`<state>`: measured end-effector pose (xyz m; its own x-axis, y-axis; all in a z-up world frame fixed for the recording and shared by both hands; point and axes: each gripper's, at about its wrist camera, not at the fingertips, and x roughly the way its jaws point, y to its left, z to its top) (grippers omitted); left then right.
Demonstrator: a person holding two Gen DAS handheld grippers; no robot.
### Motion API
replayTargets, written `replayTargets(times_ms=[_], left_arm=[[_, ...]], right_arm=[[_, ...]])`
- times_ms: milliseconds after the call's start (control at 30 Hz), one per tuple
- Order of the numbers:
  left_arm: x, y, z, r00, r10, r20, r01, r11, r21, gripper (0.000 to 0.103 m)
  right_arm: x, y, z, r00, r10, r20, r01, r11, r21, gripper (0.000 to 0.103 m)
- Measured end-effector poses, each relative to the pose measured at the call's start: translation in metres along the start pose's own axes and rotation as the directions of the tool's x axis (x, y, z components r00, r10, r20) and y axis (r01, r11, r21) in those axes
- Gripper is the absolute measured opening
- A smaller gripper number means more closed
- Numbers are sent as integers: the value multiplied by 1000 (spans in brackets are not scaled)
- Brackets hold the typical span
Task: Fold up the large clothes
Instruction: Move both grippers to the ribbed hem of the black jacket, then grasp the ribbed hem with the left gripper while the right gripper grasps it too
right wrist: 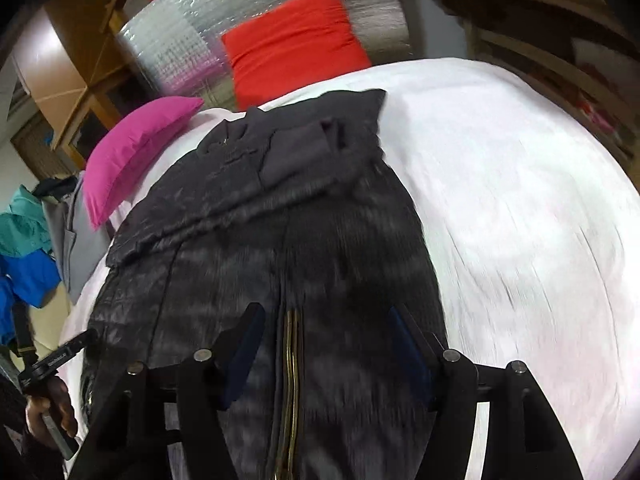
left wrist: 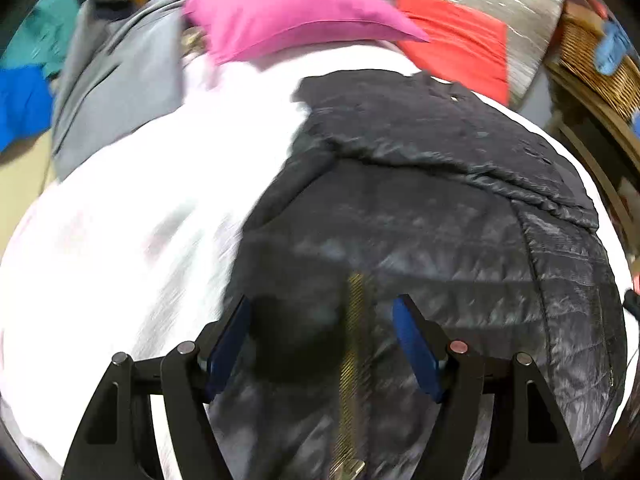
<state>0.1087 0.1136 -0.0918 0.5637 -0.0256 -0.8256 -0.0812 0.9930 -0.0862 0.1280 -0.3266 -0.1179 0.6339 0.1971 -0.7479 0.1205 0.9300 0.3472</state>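
Jacket [left wrist: 420, 200], black quilted and shiny, lies flat under both empty, wide-spread claws [left wrist: 320, 344] [right wrist: 326, 344].

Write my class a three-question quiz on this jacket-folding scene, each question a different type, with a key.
1. True or false: the black quilted jacket lies on the white bed cover.
2. Which pillow lies nearer the jacket's collar end? A pink pillow; B red pillow; C blue; D green.
3. Fill in: running down the jacket between the fingers of the right hand-held gripper is a brass-coloured ____.

Key
1. True.
2. A.
3. Zipper. Both the right gripper and the left hand-held gripper are open, gripping nothing.
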Motion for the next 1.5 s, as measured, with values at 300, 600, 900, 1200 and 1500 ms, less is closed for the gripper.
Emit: replayTargets(times_ms=[300, 600, 900, 1200, 1500], left_arm=[[-41, 18, -42, 1000, -7, 11, 8, 999, -38, 74], [-67, 37, -95, 999, -46, 1, 45, 995, -89, 74], [-64, 58, -137, 985, -159, -63, 144, 971, -190, 74], [-57, 51, -140, 981, -168, -93, 150, 973, -176, 74], [-57, 56, -144, 979, -181, -95, 160, 967, -196, 74]], right_arm=[[-48, -16, -66, 999, 26, -45, -23, 997, 70, 68], [-75, -24, -102, 997, 80, -6, -78, 986, 148, 69], [-81, -48, -124, 991, 131, -21, -123, 965, 231, 71], [-76, -51, -144, 967, 250, -47, -232, 943, 239, 70], [-68, -59, -148, 967, 248, -67, -223, 940, 259, 45]])
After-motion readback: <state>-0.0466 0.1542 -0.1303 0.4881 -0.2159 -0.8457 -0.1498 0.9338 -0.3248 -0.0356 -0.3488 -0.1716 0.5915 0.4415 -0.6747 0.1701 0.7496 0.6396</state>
